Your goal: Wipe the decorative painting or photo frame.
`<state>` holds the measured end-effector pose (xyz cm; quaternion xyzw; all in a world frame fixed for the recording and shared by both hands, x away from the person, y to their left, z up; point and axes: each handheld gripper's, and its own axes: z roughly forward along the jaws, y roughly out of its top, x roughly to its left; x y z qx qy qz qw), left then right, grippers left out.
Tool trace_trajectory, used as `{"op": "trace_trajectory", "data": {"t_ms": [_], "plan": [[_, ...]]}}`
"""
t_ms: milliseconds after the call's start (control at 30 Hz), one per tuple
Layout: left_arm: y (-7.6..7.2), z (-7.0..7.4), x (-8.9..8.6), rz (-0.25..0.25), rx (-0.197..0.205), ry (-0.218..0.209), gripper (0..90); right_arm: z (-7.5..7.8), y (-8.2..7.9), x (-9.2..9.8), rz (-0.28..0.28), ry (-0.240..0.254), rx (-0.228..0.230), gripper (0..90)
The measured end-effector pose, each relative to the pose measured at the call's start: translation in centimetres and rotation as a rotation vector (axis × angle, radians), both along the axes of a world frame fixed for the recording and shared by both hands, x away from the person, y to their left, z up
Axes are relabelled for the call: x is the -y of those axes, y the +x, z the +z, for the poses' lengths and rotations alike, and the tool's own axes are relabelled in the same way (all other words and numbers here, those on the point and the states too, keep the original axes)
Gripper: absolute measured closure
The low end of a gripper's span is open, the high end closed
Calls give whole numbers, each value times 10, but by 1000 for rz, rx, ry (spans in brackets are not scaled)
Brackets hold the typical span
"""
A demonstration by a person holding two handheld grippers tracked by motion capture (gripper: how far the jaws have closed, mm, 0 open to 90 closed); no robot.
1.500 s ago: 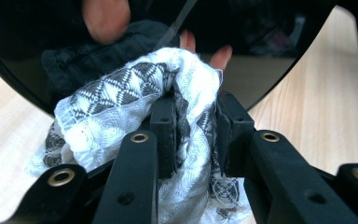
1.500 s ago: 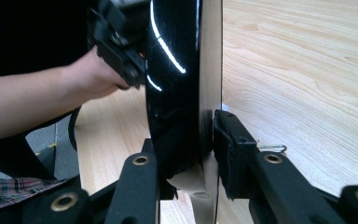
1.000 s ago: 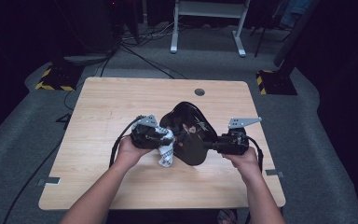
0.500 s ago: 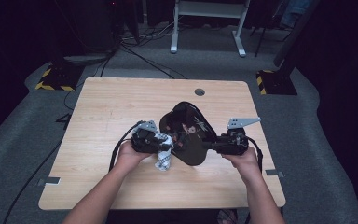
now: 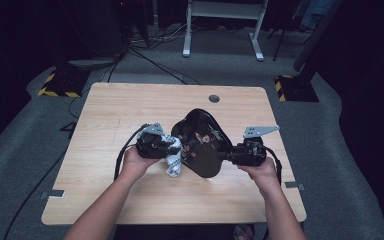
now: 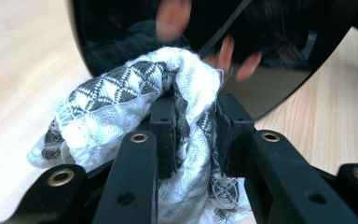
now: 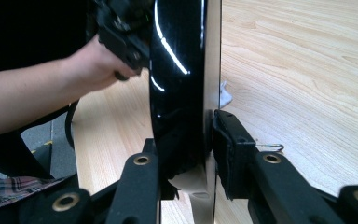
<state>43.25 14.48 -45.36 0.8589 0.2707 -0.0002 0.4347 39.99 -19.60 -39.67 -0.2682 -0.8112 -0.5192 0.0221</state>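
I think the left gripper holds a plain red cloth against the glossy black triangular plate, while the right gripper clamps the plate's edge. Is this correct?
Not quite. The cloth in the left gripper is white with a black-grey woven pattern, not plain red; the left gripper view shows this. The rest holds: it meets the glossy black triangular plate, whose edge the right gripper clamps.
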Motion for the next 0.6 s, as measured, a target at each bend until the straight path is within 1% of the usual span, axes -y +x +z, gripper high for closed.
{"op": "trace_trajectory", "data": {"t_ms": [67,100,167,200,233,267,333,367,500,600], "plan": [[-2,-6,2,-2,-11,9,720,0,0,0,-1,2,-1,722],[-2,-7,2,-1,-12,10,719,0,0,0,-1,0,1,722],[-3,-3,4,-4,0,29,718,0,0,0,-1,2,-2,723],[-3,2,4,-2,20,38,718,0,0,0,-1,2,-2,722],[-3,7,3,6,42,37,718,0,0,0,-1,3,-1,722],[-3,11,2,11,52,32,718,0,0,0,1,2,-1,722],[0,19,-2,25,64,13,718,0,0,0,1,3,-2,722],[1,22,-3,31,71,14,718,-1,0,0,2,2,-2,721],[3,20,-3,38,69,21,720,-1,0,-1,2,-2,1,720],[4,11,-2,38,45,36,721,0,0,-1,2,-4,2,717]]}}
